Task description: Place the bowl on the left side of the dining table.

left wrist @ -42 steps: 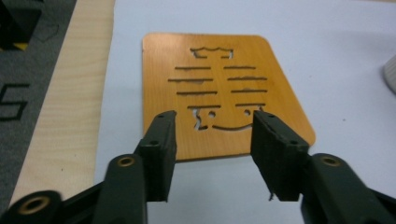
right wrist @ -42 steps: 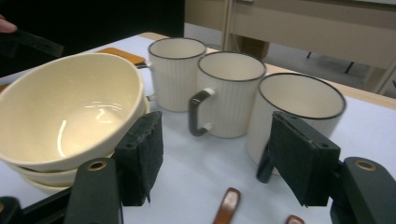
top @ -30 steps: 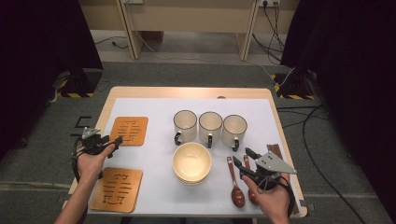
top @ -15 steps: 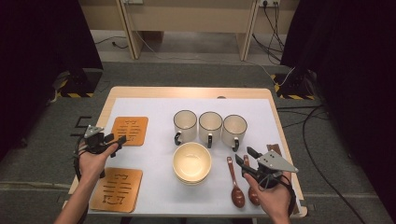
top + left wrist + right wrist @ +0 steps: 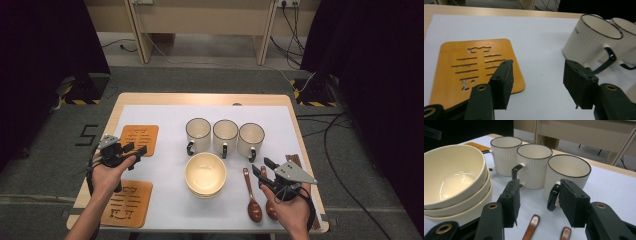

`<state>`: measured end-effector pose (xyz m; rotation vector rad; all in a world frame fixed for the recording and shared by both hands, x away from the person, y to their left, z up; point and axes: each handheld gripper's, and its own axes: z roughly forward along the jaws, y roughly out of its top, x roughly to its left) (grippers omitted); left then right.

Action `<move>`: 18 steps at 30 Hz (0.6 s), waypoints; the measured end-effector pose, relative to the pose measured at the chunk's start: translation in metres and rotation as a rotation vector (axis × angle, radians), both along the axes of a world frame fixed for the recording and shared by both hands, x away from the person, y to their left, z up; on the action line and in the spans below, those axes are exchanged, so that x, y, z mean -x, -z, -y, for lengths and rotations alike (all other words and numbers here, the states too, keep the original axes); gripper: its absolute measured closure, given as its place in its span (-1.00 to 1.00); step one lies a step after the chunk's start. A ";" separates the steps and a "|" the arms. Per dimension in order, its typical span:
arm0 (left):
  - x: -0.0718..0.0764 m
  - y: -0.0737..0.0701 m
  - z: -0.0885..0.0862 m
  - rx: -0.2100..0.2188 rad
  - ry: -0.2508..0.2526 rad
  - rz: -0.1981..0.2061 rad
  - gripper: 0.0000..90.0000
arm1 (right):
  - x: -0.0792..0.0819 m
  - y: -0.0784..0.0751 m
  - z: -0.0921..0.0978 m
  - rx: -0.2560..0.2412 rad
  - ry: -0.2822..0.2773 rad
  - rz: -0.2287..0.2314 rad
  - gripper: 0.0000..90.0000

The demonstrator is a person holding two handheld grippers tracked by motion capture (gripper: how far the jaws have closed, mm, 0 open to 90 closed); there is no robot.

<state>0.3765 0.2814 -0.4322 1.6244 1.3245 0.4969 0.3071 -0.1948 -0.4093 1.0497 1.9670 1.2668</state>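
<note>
Spoons point(image 5: 254, 199) lie nearest my right gripper point(image 5: 263, 170), two wooden ones side by side on the white sheet between the stacked bowls point(image 5: 205, 174) and the table's right edge; in the right gripper view their handle tips point(image 5: 531, 226) sit just below my spread jaws, which hold nothing. I judge the step in hand is to reach down for a spoon, so I should tilt the jaws lower, centre them across one handle only, and close on the thin neck rather than the bowl end, keeping clear of its neighbour. Beyond the spoons stand three mugs point(image 5: 225, 137) in a row, the nearest mug handle point(image 5: 551, 198) close to my right jaw, so I would avoid swinging forward. My left gripper point(image 5: 134, 149) is also spread and empty, hovering at the corner of the far wooden mat point(image 5: 474, 67); it seems just above the mat, though the height is hard to read. A second mat point(image 5: 129, 203) lies closer to me.
</note>
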 end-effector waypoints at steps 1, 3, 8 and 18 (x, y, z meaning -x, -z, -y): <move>0.001 -0.001 0.003 0.003 0.011 0.000 -0.09 | -0.001 0.000 0.000 0.004 -0.002 0.002 0.15; 0.004 -0.004 0.008 0.000 0.034 0.001 -0.08 | -0.002 0.001 0.000 0.003 -0.004 0.001 0.15; 0.008 -0.010 0.021 -0.001 0.089 0.005 -0.07 | -0.004 0.001 -0.001 0.002 -0.003 0.000 0.15; 0.014 -0.020 0.047 0.002 0.182 0.002 -0.09 | -0.004 0.002 -0.002 -0.005 -0.008 -0.005 0.15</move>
